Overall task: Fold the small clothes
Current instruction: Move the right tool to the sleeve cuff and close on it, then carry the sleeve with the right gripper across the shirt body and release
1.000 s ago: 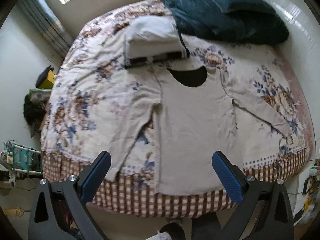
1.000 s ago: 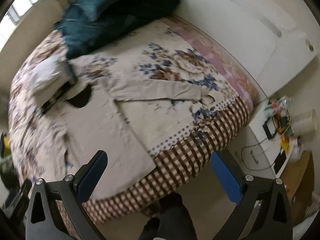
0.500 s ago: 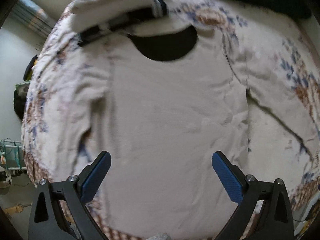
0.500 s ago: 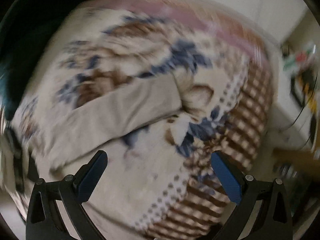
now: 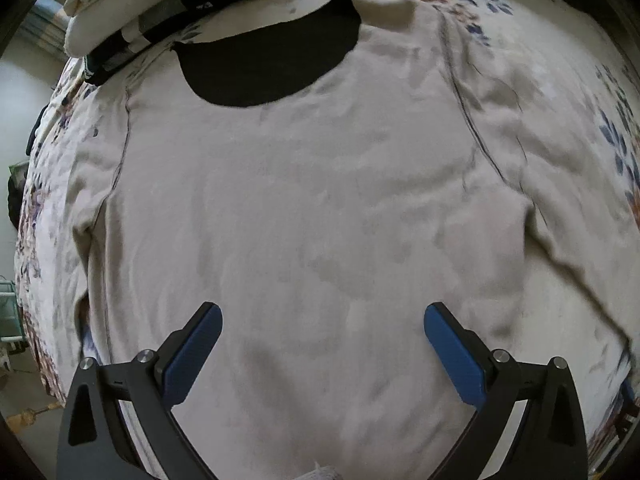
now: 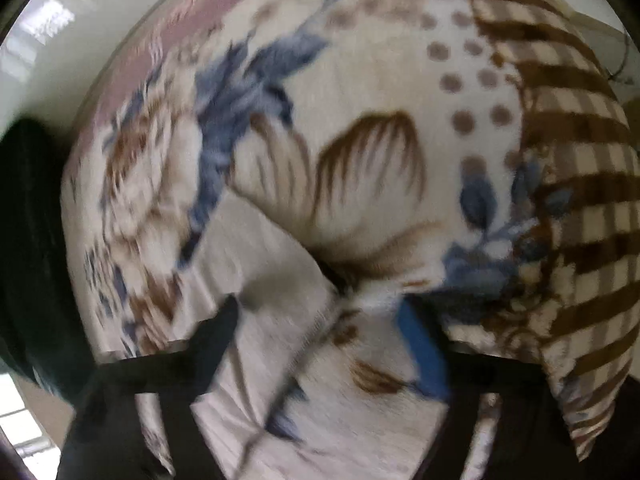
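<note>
- The shirt [image 5: 304,208] lies flat on the bedspread [image 5: 592,92], front up, long axis running from the dark neck opening [image 5: 268,60] at the far end to the hem at the near end.
- Left gripper [image 5: 318,340]: jaws wide apart above the lower body of the shirt, nothing between the pads.
- Right gripper [image 6: 320,340]: jaws closing, with the sleeve cuff [image 6: 280,292] and bedspread pile between them; the blurred view does not show a firm grip.

Floral bedspread [image 5: 568,64]; beige long-sleeved top [image 5: 304,208] spread flat on it; folded clothes stack [image 5: 132,12] beyond collar.
</note>
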